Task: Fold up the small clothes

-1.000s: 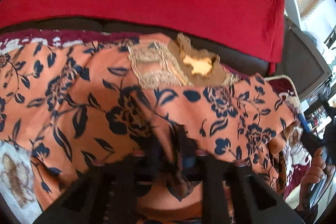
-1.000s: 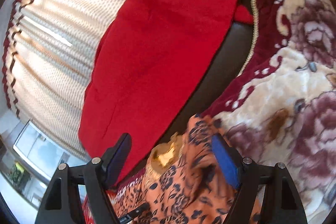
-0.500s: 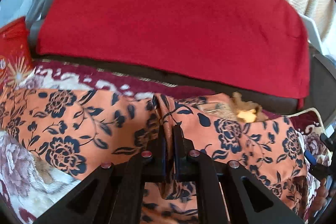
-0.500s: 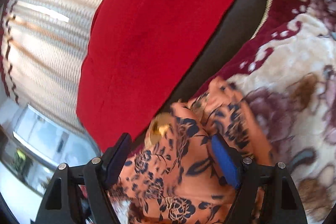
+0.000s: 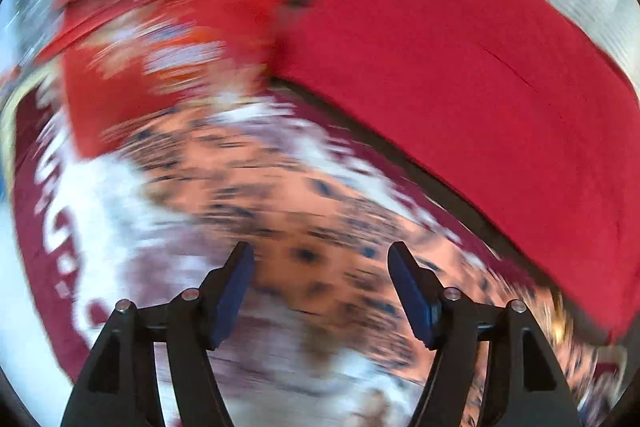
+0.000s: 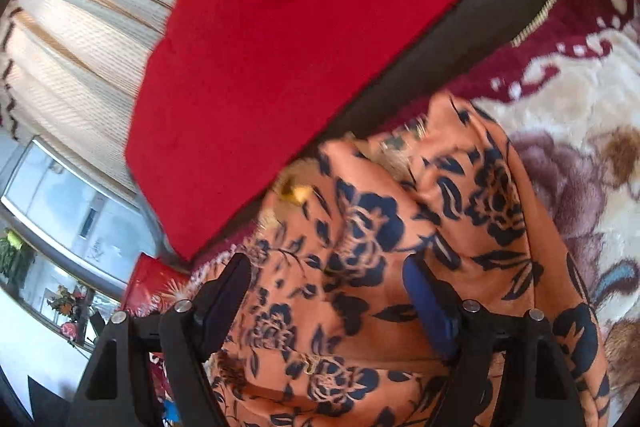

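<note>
An orange garment with dark blue flowers lies spread on a floral blanket. In the left wrist view the garment (image 5: pixel 320 211) is badly motion-blurred. My left gripper (image 5: pixel 319 251) hangs above it with its jaws opening, and no cloth is between the blue pads (image 5: pixel 234 287). In the right wrist view the garment (image 6: pixel 480 187) lies bunched in folds, with a gold trim patch (image 6: pixel 298 193) at its far edge. My right gripper (image 6: pixel 326 263) is open just over the folds; its pads do not press the cloth.
A red cloth (image 6: pixel 300 27) drapes the dark sofa back (image 6: pixel 460 59) behind the garment. The cream and maroon floral blanket (image 6: pixel 580 107) covers the seat. A red patterned cushion (image 5: pixel 140 67) stands at the left. Striped curtains (image 6: pixel 80 47) and a window (image 6: pixel 60 207) are beyond.
The left gripper was shut on a fold of the garment; now its jaws are apart, the cloth has dropped and its view has swung left. The right gripper has moved in over the garment.
</note>
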Motion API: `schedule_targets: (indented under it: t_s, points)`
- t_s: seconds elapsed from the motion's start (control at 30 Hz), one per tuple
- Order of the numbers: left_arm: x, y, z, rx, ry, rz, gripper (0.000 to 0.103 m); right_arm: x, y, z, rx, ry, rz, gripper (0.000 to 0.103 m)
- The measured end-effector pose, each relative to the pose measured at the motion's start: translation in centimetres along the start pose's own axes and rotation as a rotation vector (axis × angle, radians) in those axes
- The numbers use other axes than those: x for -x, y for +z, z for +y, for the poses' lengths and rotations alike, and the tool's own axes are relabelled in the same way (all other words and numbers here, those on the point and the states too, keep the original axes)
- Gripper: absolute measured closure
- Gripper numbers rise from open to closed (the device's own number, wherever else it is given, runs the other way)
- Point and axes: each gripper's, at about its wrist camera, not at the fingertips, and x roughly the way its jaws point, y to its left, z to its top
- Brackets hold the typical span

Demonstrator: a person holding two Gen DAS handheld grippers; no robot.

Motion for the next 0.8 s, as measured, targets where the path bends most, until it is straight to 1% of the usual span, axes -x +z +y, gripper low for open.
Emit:
schedule_targets:
  t_s: [0.07, 0.13, 0.17, 0.23, 0.33, 0.37, 0.4, 0.47, 0.53, 0.6, 0.63, 0.67, 0.7, 0.77, 0.8]
  points:
    - [-0.6, 0.9, 3.5, 0.120, 0.015, 0.024, 0.033, 0.2, -0.3, 0.4, 0.023, -0.004, -0.020, 0.022]
    - [-1.7, 0.9, 5.9, 0.208, 0.011, 0.047, 0.033, 0.1, -0.8, 0.9, 0.043, -0.004, -0.027, 0.022]
    - [-2.1, 1.0, 6.9, 0.244, 0.005, 0.054, 0.034, -0.2, -1.1, 1.2, 0.051, -0.003, -0.024, 0.022]
    - [-3.1, 1.2, 7.9, 0.273, -0.017, 0.063, 0.034, -1.1, -1.4, 1.8, 0.060, 0.000, -0.005, 0.022]
    - [-5.0, 1.5, 9.2, 0.327, -0.091, 0.090, 0.055, -2.0, -2.0, 2.4, 0.076, -0.010, 0.013, 0.021]
    - [-6.0, 1.7, 9.6, 0.353, -0.118, 0.105, 0.057, -2.2, -2.1, 2.6, 0.082, -0.017, 0.014, 0.021]
    - [-6.8, 1.7, 9.6, 0.371, -0.133, 0.113, 0.057, -2.4, -2.2, 2.6, 0.087, -0.023, 0.014, 0.021]
    - [-7.9, 1.9, 9.9, 0.400, -0.152, 0.103, 0.060, -2.7, -2.3, 2.6, 0.089, -0.026, 0.014, 0.021]
    - [-8.4, 2.5, 9.5, 0.396, -0.170, 0.080, 0.060, -2.9, -2.3, 2.5, 0.081, -0.024, 0.019, 0.021]
    - [-8.7, 2.7, 9.1, 0.388, -0.180, 0.077, 0.070, -3.0, -2.3, 2.6, 0.076, -0.022, 0.018, 0.021]
    - [-8.7, 2.8, 8.8, 0.384, -0.181, 0.075, 0.086, -3.0, -2.3, 2.6, 0.075, -0.021, 0.018, 0.021]
    - [-8.4, 2.8, 8.1, 0.370, -0.175, 0.069, 0.098, -3.0, -2.2, 2.7, 0.075, -0.020, 0.018, 0.021]
    - [-8.2, 2.9, 7.4, 0.346, -0.166, 0.059, 0.098, -3.0, -2.2, 2.8, 0.075, -0.019, 0.016, 0.021]
    - [-6.4, 3.2, 4.1, 0.220, -0.135, -0.001, 0.098, -2.9, -2.0, 2.9, 0.070, -0.014, 0.009, 0.021]
    - [-5.5, 3.2, 2.3, 0.158, -0.142, -0.026, 0.098, -2.8, -1.9, 2.9, 0.066, -0.011, 0.007, 0.021]
